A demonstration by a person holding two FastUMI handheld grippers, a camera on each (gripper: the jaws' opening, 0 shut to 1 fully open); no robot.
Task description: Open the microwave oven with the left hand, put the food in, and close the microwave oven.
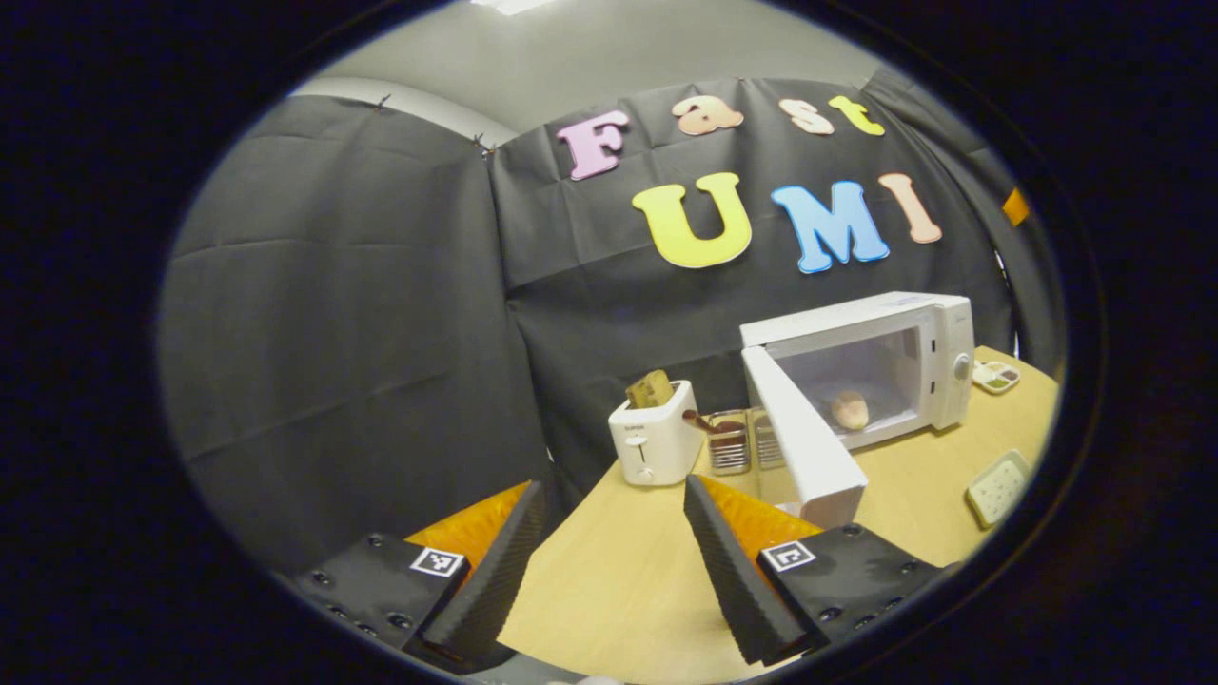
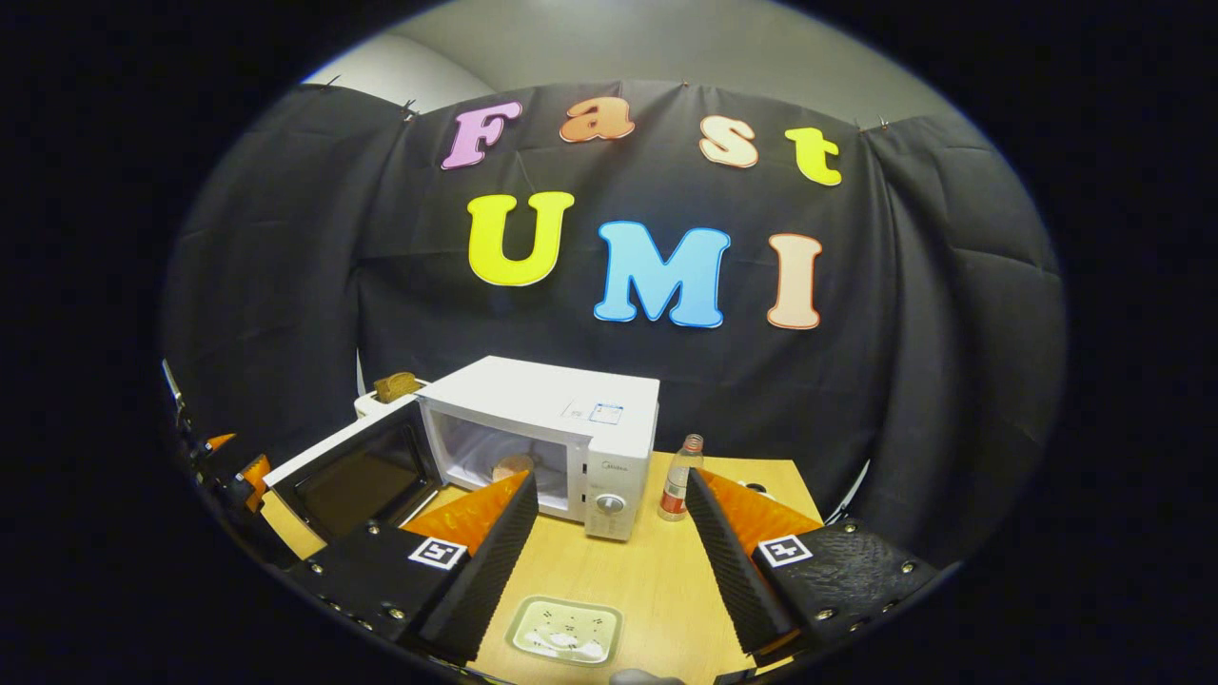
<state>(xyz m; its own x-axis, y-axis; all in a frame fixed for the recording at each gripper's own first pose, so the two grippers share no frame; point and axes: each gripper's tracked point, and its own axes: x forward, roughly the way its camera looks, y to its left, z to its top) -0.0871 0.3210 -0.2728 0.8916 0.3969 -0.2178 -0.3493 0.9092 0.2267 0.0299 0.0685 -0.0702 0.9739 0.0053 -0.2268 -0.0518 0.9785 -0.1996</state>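
Microwave oven (image 2: 561, 433), white box-shaped, stands at the back of the pale wooden surface (image 2: 628, 580), door (image 2: 357, 471) swung wide open on its left hinge. Inside the lit cavity: one rounded tan piece of food (image 1: 850, 409), lying on the cavity floor toward the front; in the right gripper view it shows through the doorway as a tan lump (image 2: 512, 466).

Left gripper (image 1: 614, 542) hangs over the surface's left front area, fingers spread apart, nothing between them. The open door's free edge (image 1: 818, 457) lies just beyond its right finger; contact cannot be told.

Right gripper (image 2: 609, 542) hangs in front of the microwave, fingers likewise spread wide and empty. Below it, near the front edge, lies a shallow pale green rectangular tray (image 2: 564, 630) with only a few small specks in it.

White two-slot toaster (image 1: 657, 438), left of the microwave near the back edge, holds a brown bread slice (image 1: 650, 388) standing up out of one slot. Between toaster and door: two small mesh metal holders (image 1: 730, 442), one with a dark-handled utensil leaning in it.

Clear plastic bottle (image 2: 677, 480) with a red label, upright, just right of the microwave. At the right edge in the left gripper view, a small tray (image 1: 995, 377) with mixed contents, too small to tell.
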